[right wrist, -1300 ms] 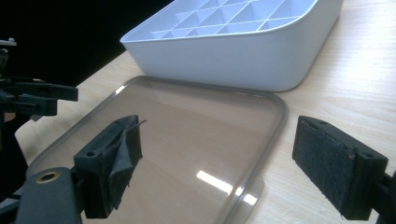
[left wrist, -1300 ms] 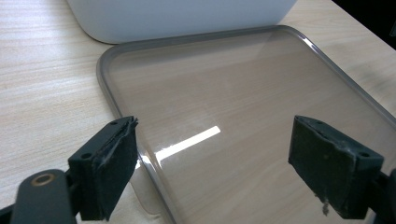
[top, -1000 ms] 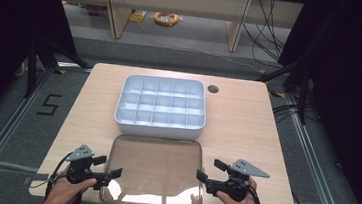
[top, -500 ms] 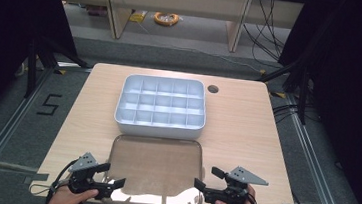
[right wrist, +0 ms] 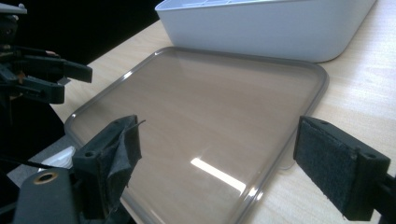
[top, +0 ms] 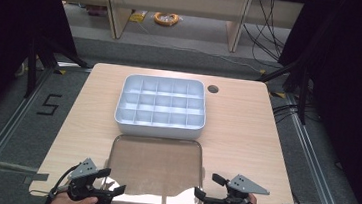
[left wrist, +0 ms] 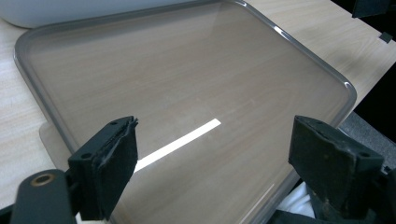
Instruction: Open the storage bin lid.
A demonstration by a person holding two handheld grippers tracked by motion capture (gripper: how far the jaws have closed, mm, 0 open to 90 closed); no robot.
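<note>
Grippers: two, left gripper [top: 114,190] and right gripper [top: 204,185], jaws spread, at the near corners of the tray [top: 157,141].
Tray: one, clear, flat on the table [top: 246,128], just before the bin [top: 161,107].
Bin: one, white, compartmented.
Change: both grippers sit lower and nearer the table edge than before.
</note>
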